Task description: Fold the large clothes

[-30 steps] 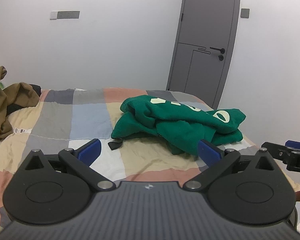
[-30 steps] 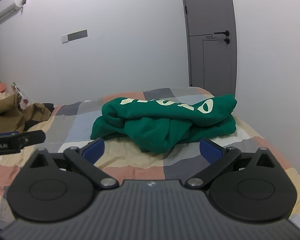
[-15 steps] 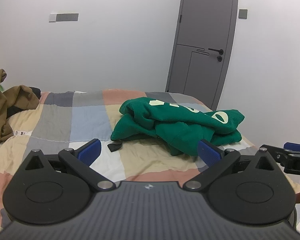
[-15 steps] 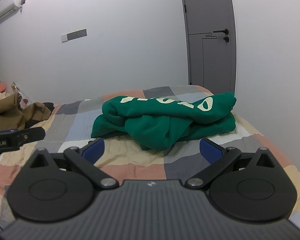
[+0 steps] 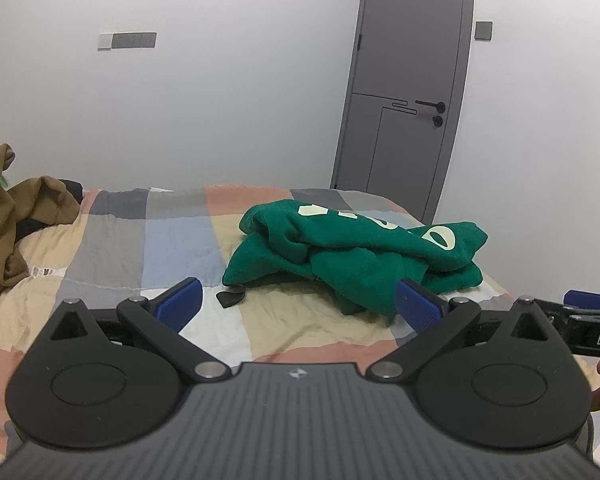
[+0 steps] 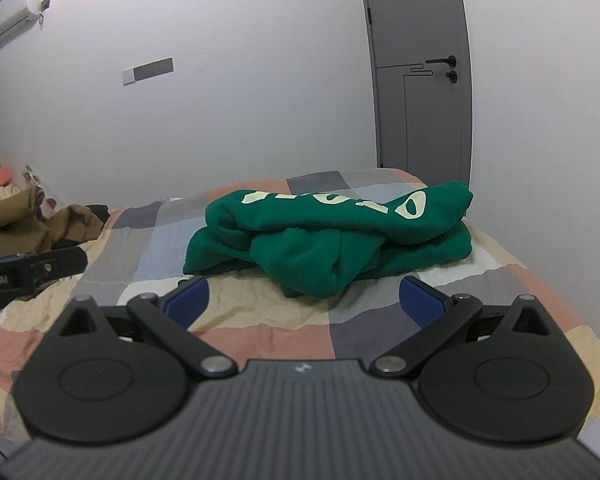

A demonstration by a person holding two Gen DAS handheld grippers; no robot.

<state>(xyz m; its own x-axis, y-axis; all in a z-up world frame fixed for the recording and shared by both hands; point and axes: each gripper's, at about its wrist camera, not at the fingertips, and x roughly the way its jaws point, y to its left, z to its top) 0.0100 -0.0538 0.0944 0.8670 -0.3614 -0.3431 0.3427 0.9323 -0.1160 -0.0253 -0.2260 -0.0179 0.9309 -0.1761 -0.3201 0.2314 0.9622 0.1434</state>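
Change vs a second ago: almost none, both views have crept slightly closer to the bed and tilted a bit, cloth hasn't moved, so my read is this is still approach and no fold has started. Left to right in the left wrist view: brown garment (image 5: 8,224) bunched at the left edge, patchwork bedspread (image 5: 112,248) across the middle, small dark tag or strap (image 5: 230,299) lying just beside the near-left edge of the green sweatshirt (image 5: 356,252), which sits right of centre as a crumpled heap with pale lettering on top, grey door (image 5: 408,92) behind it upper right. Left gripper (image 5: 296,304) is spread wide, nothing between the blue pads, well short of the cloth. At the right edge of that frame part of the right tool shows. Right wrist view: left tool at the left edge, brown garment (image 6: 40,224) behind it, green sweatshirt (image 6: 328,240) dead centre, right gripper (image 6: 304,300) also fully released and empty, near the heap's front edge but not touching. Containers: none visible in either view, no basket or bin, so nothing to report inside one. Heap needs spreading flat before any fold, I'd guess.
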